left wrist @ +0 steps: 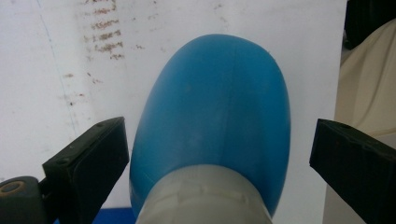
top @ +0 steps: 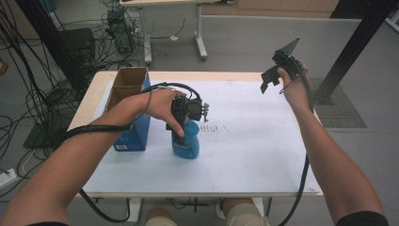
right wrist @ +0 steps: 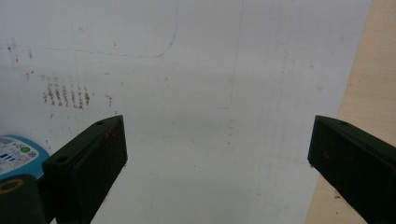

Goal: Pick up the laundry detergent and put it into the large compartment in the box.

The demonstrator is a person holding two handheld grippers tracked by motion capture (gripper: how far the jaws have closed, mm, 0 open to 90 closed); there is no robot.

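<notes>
A blue plastic bottle [top: 187, 143] with a pale grey cap [left wrist: 205, 198] stands on the white sheet [top: 244, 141], left of the table's middle. My left gripper [top: 184, 128] comes down on it from above. In the left gripper view the bottle [left wrist: 215, 107] sits between the open jaws of that gripper [left wrist: 219, 140], and a gap shows on each side. My right gripper [top: 269, 79] is held up above the far right of the table. It [right wrist: 217, 140] is open with nothing between its jaws, and the bottle's label [right wrist: 18, 154] shows at lower left.
An open blue cardboard box [top: 129, 110] stands just left of the bottle, near the table's left edge. Brown smudges [top: 214, 127] mark the sheet right of the bottle. Bare wood [right wrist: 369, 93] borders the sheet on the right. Cables and desk legs lie on the floor beyond.
</notes>
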